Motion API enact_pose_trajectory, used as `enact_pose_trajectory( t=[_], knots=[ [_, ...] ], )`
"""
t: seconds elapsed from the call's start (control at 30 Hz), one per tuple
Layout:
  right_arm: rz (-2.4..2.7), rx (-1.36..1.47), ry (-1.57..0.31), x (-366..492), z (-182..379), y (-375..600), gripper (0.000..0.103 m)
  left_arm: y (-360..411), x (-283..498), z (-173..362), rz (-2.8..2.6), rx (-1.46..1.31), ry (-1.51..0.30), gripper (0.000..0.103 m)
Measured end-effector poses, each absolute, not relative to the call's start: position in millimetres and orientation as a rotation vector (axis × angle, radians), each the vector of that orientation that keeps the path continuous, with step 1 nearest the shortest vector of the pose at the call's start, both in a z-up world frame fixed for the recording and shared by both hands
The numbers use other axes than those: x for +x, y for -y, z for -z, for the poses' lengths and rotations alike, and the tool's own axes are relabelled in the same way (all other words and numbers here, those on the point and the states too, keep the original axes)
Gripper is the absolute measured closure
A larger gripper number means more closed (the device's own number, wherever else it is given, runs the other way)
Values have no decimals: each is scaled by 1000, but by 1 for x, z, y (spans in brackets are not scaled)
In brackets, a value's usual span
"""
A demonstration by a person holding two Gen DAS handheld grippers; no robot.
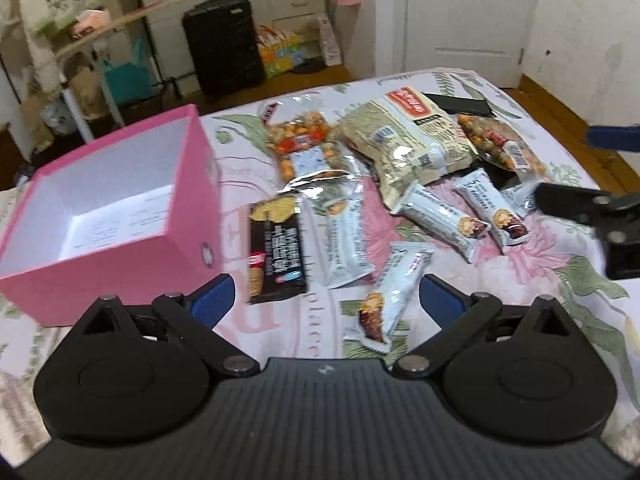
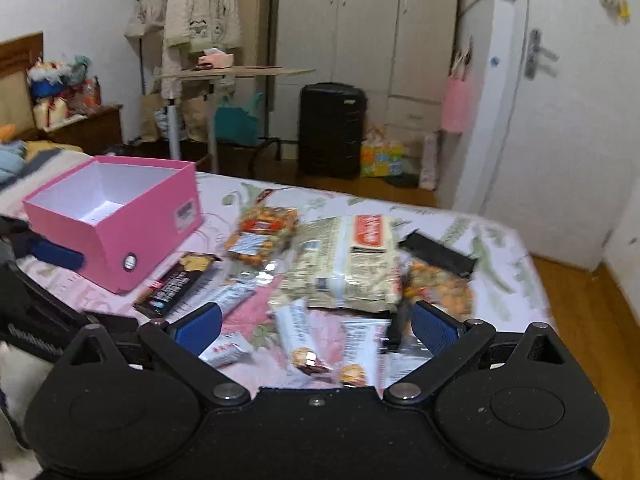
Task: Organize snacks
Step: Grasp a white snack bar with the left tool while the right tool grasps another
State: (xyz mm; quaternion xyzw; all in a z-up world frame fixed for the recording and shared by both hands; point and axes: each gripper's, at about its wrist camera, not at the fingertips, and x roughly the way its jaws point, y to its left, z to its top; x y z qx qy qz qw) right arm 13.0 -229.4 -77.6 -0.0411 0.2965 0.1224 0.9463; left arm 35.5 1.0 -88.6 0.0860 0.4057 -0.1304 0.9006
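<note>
Left wrist view: left gripper (image 1: 323, 298) low over the bed (image 1: 280, 320), fingers (image 1: 210, 300) spread wide, nothing between them. Nearest item, a white snack bar (image 1: 390, 300), lies just ahead between the fingertips. Beyond it a black bar (image 1: 276, 250) beside another white bar (image 1: 346, 240), then more white bars (image 1: 444, 220) to the right. Pink box (image 1: 120, 216) stands open at left on the bed, white inside, no snacks visible in it. Farther back, a large beige bag (image 1: 408, 140) flanked by two clear bags of orange nuts (image 1: 304, 148). Right wrist view: right gripper (image 2: 316, 326) also released, fingers (image 2: 434, 328) apart over white bars (image 2: 298, 332); black suitcase (image 2: 332, 130) stands on the floor beyond the bed.
</note>
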Motion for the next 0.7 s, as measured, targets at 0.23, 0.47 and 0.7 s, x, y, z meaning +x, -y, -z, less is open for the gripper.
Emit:
enact_pose_trajectory(
  t=[0.23,0.47,0.7],
  knots=[
    [-392,-38,-741,67,120,230,33,25,65,120,450,204,-861,22],
    [-482,-43,-847,99,161,232,43,39,86,160,546,211,-1036,42],
    [-464,-50,-899,107,178,226,69,40,87,165,578,164,-1064,65]
  ],
)
